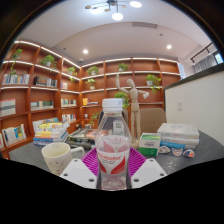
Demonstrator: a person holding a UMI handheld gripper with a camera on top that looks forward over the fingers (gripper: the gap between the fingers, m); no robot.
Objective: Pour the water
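A clear plastic water bottle [113, 150] with a red and white label and a white cap stands upright between my fingers. My gripper [113, 166] is shut on it, with the magenta pads [93, 160] pressed against both of its sides at label height. A pale paper cup [57, 157] stands on the dark table [195, 160] just left of the fingers, open side up. I cannot see whether the bottle's base touches the table, since the fingers hide it.
A stack of books [50, 131] lies beyond the cup. A green and white carton [149, 143] and a flat box [179, 136] sit to the right of the bottle. A wooden mannequin [132, 102] stands behind. Bookshelves [35, 90] line the far walls.
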